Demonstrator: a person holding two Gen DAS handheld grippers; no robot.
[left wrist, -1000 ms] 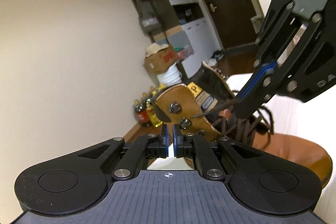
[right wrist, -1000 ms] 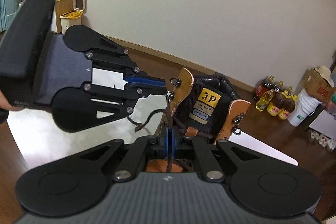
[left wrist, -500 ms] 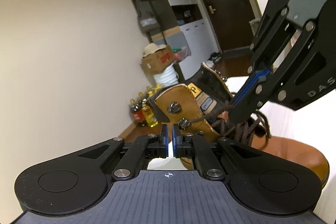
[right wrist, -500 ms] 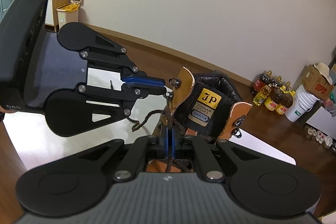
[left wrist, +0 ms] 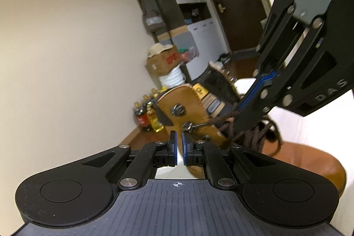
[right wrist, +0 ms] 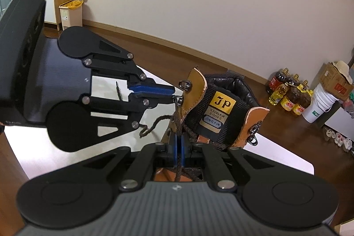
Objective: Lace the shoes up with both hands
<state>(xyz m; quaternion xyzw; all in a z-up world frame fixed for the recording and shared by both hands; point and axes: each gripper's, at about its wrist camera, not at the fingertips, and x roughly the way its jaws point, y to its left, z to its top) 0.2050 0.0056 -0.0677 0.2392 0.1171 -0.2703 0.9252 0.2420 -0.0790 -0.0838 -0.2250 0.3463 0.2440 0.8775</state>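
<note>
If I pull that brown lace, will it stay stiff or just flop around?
Probably floppy: the brown lace droops in a loose curl beside the boot. Its woven look suggests decent grip. Pulled between the right gripper and an eyelet, it should run straight.

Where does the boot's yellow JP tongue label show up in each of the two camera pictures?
Left wrist view: the yellow JP label sits just right of centre, seen edge-on behind the tan eyelet flap.
Right wrist view: the label faces the camera, right of centre.
Shared landmark: the oil bottles on the floor by the wall.
</note>
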